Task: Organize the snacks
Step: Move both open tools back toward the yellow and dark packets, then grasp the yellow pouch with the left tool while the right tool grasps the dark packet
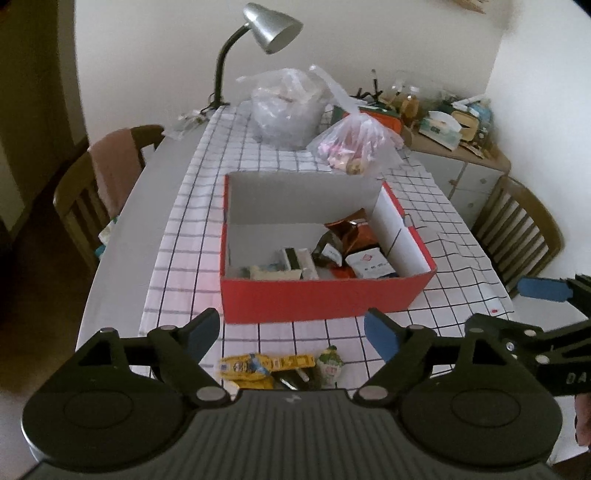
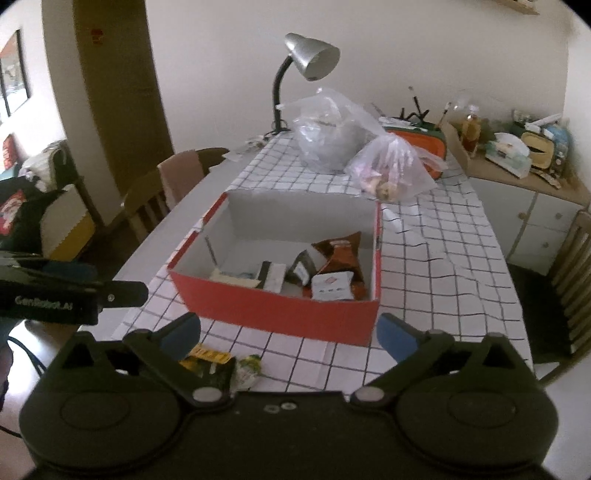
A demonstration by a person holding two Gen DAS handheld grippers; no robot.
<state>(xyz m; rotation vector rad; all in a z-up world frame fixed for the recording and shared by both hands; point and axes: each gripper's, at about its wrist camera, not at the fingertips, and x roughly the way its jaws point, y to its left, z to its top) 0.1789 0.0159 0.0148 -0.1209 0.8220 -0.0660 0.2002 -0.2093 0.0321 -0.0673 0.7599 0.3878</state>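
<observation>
A red cardboard box (image 1: 325, 299) (image 2: 280, 314) stands open on the checked tablecloth, with several snack packets (image 1: 347, 251) (image 2: 332, 269) lying inside at its near end. My left gripper (image 1: 291, 332) hovers in front of the box, open, nothing between its blue pads. Below it on the cloth lie a yellow packet (image 1: 251, 365) and a small green-white packet (image 1: 330, 363). My right gripper (image 2: 290, 334) is also open and empty, near the box's front wall. The yellow packet (image 2: 208, 358) and green-white packet (image 2: 249, 369) lie by its left finger.
Two clear plastic bags (image 1: 284, 107) (image 1: 354, 144) sit behind the box, beside a silver desk lamp (image 1: 266, 29). Wooden chairs (image 1: 92, 188) (image 1: 517, 236) flank the table. A cluttered sideboard (image 2: 517, 162) stands at the right wall.
</observation>
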